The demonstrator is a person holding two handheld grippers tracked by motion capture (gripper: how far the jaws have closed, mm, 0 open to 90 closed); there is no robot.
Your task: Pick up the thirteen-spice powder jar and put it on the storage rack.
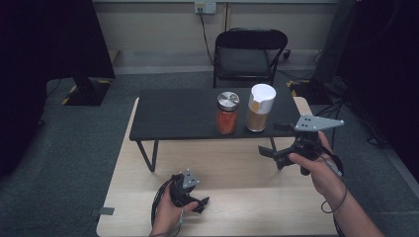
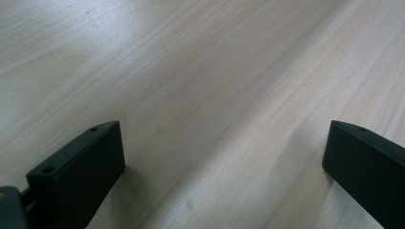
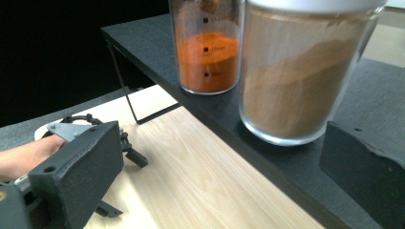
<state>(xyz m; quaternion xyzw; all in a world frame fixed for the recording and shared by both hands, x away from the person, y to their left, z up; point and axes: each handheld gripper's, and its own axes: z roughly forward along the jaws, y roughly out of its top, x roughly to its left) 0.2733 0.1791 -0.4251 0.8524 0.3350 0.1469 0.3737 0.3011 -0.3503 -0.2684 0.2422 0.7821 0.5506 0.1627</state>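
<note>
Right tongs (image 1: pixel 276 132), released, hover just before the brown-powder jar (image 1: pixel 259 107) on the shelf (image 1: pixel 173 113); orange-powder jar (image 1: pixel 227 113) beside it; left tongs (image 1: pixel 200 203) released on the counter (image 1: pixel 237 197)

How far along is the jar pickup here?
Nothing looks done: both jars stand on the black shelf. In hand: the right claw, open, nears the brown jar. The left claw rests open on the table. Grasping and lifting remain.

tongs (image 3: pixel 229 176) open | brown jar (image 3: pixel 305 76) just ahead | orange jar (image 3: pixel 207 47) beside it, on shelf (image 3: pixel 153 45)
</note>
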